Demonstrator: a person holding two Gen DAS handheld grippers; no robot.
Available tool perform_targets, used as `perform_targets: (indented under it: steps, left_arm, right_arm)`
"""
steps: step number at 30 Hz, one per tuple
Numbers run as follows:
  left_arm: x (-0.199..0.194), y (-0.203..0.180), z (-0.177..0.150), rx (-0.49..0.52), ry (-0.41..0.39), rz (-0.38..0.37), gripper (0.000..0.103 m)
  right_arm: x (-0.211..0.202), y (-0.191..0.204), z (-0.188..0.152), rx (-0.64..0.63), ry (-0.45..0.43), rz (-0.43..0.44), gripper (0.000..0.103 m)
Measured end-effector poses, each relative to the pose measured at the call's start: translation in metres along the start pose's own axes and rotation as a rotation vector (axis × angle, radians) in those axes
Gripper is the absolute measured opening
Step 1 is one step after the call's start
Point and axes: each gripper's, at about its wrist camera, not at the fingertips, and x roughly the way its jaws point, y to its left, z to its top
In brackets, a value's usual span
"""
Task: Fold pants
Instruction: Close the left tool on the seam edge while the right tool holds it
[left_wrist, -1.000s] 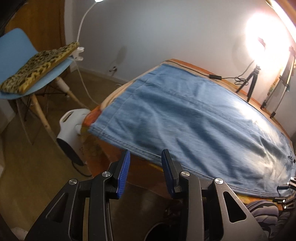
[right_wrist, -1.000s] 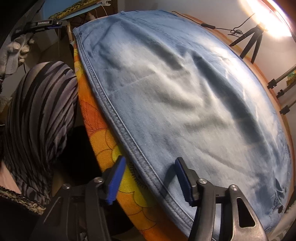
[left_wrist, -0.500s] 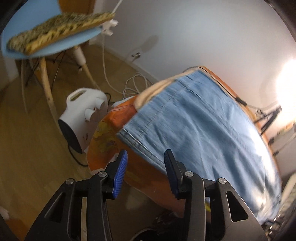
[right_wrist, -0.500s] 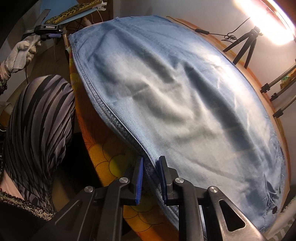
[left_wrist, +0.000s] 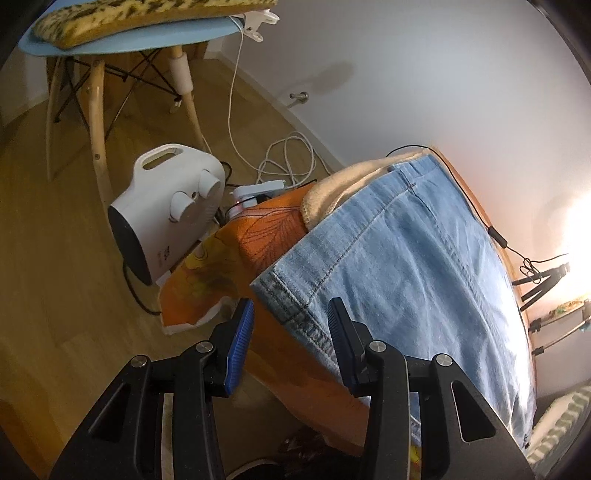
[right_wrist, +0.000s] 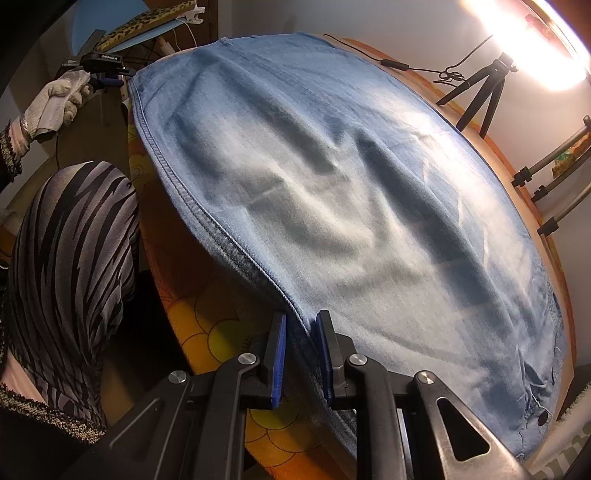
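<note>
Black plastic frames on both tools, triangular cut-outs in the arms, round silver screw heads at the pivots; ribbed blue pads lining the jaws of the left gripper and the right gripper. White knitted glove on the left hand, pale cuff beneath, dark speckled sleeve edge. Grey top with jagged black stripes, black-and-white flecked knit trim at the lower corner

A white fan heater stands on the wooden floor beside an orange floral tablecloth. Behind it, a blue chair carries a leopard-print cushion. White cables coil near the wall. A black tripod stands by a bright lamp.
</note>
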Motion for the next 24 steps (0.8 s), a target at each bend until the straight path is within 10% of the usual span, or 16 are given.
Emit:
perform_targets:
  steps: [12, 24]
  left_arm:
    - [-0.016, -0.017, 0.003, 0.051, -0.096, 0.045, 0.005]
    - [-0.028, -0.052, 0.035, 0.074, -0.182, -0.030, 0.005]
  right_arm:
    - [-0.003, 0.002, -0.002, 0.000, -0.016, -0.026, 0.015]
    - [-0.015, -0.013, 0.007, 0.017, -0.055, -0.088, 0.009]
